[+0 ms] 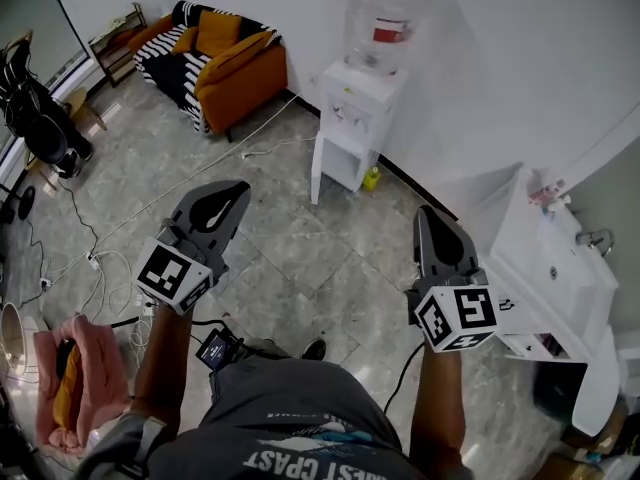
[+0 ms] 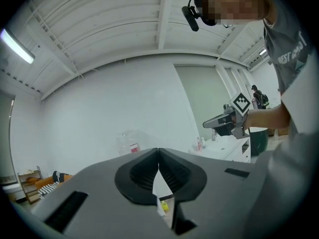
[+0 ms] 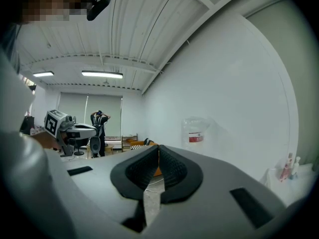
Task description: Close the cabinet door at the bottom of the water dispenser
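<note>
Water dispenser [image 1: 358,118] stands against far wall, bottom cabinet door [image 1: 318,168] looks swung open to the left. Left gripper [image 1: 238,190] and right gripper [image 1: 428,218] both pinched closed, nothing held, pointing level, well short of it. Guessing closed tips are meant for nudging door.

Grey tiled floor [image 1: 300,253], water dispenser [image 1: 352,118], sofa [image 1: 225,68], cables [image 1: 97,261]

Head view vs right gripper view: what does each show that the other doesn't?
Head view only: the dispenser's open door, a yellow bottle on the floor beside it, floor cables.
Right gripper view only: ceiling lights, a distant person.
Both: water jug, sofa, left gripper, right gripper.
</note>
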Demonstrator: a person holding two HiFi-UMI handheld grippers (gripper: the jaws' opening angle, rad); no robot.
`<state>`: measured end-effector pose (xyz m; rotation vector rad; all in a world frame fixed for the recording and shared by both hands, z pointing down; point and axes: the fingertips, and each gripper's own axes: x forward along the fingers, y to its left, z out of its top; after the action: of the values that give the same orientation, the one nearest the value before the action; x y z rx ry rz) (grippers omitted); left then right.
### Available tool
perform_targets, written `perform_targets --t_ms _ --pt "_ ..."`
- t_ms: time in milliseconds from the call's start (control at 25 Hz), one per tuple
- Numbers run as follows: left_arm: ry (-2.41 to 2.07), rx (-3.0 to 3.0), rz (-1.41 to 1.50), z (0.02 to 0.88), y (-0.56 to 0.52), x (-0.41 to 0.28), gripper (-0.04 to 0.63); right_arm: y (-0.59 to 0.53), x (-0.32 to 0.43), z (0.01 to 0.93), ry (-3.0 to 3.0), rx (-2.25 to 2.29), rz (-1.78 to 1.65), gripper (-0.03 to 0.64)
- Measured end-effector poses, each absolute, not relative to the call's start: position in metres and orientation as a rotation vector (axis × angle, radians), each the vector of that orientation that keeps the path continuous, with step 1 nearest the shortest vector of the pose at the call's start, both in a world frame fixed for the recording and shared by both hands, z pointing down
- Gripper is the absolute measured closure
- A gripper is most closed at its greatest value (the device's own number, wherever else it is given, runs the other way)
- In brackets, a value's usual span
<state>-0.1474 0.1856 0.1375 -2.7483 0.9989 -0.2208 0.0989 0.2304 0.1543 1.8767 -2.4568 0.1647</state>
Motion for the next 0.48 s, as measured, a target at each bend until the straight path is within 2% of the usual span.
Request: perform_targets --t_ms 480 --pt "0.897 -2.774 -0.246 0.142 0.163 -0.112 0.578 0.232 0.138 0.171 -2.382 1.962 0.212 0.589"
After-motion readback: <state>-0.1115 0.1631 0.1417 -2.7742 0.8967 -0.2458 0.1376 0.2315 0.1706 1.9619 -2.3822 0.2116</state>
